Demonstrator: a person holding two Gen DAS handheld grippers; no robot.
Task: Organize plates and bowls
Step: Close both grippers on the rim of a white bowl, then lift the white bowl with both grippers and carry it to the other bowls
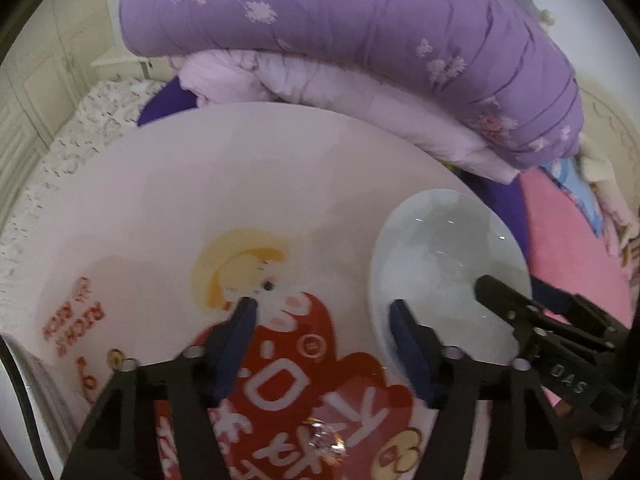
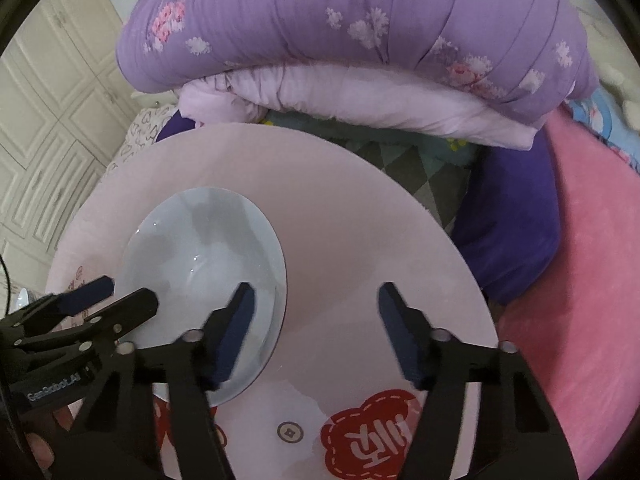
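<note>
The plate (image 2: 208,264) lies between both spread grippers, left gripper (image 1: 324,320) and right gripper (image 2: 316,304).

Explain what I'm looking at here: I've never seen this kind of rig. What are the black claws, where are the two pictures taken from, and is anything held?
No robot: a person holds a two-finger claw in each hand, and each claw carries a fisheye camera looking along its fingers. One picture comes from the left gripper, the other from the right gripper; each also shows the other claw at its edge. Both are open and hold nothing. Below them is a round pink table printed with a red cartoon. On it sits one pale plate. Behind lies a folded purple quilt, on bedding.
</note>
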